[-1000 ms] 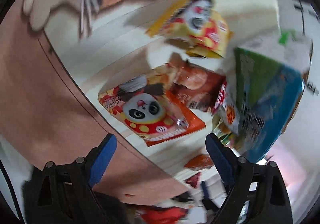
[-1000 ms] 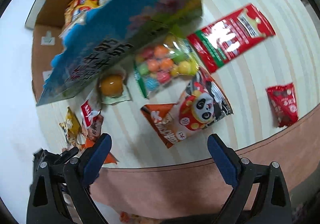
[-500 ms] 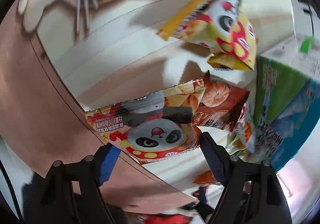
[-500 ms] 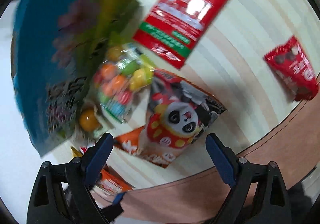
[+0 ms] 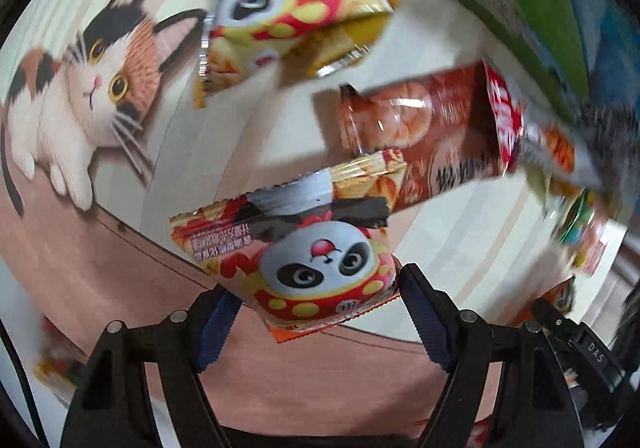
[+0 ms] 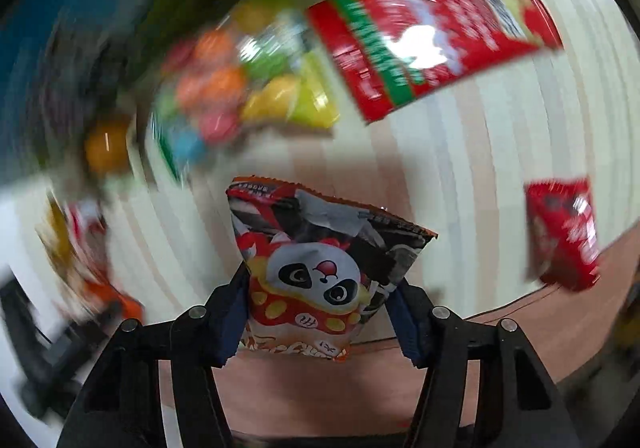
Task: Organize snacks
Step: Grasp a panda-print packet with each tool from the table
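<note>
My left gripper (image 5: 316,312) is shut on an orange panda snack packet (image 5: 308,248) and holds it above the mat. My right gripper (image 6: 316,312) is shut on a dark panda snack packet (image 6: 324,268), also lifted off the mat. In the left wrist view a yellow panda packet (image 5: 296,16) lies farther back and a brown shrimp packet (image 5: 420,136) lies just behind the held one. In the right wrist view a long red packet (image 6: 432,32), a bag of coloured candy balls (image 6: 240,88) and a small red packet (image 6: 564,232) lie on the mat.
The snacks lie on a cream striped mat with a cat picture (image 5: 80,88) and a pink-brown border (image 5: 80,268). A large green and blue bag (image 5: 560,8) is at the right in the left wrist view, blurred at top left in the right wrist view (image 6: 100,28). A small orange ball packet (image 6: 108,144) lies by the candy.
Both grippers were open one second ago. Each moved in over a panda packet, closed on it and lifted it. Both views are now blurred by motion.
</note>
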The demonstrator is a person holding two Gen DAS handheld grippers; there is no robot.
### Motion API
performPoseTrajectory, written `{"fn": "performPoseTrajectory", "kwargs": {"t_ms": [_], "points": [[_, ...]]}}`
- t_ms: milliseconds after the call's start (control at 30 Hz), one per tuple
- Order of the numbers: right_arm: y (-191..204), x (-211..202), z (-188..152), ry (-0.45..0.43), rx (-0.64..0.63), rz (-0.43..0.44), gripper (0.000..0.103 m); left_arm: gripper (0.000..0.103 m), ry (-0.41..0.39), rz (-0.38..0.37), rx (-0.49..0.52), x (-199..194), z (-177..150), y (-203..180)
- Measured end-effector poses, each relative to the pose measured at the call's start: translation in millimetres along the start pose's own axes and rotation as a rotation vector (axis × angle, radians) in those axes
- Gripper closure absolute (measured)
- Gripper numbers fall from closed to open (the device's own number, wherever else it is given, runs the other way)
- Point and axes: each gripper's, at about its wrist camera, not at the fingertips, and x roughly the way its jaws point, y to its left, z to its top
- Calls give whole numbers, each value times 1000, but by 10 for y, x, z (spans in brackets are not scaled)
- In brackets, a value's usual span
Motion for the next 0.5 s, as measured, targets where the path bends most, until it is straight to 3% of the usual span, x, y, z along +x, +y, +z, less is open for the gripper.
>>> {"fn": "performPoseTrajectory", "kwargs": {"t_ms": [200, 267, 367, 500], "points": [[187, 35, -211, -24, -213, -151, 38, 25, -41, 114, 149, 30, -68, -433], [218, 46, -236, -29, -204, -145, 37, 26, -26, 69, 127, 41, -41, -519], [-33, -1, -156, -4, -121, -41, 25, 25, 11, -75, 17, 51, -27, -417], [-179, 14, -126, -5, -31, 61, 15, 26, 14, -172, -103, 57, 28, -297]]}}
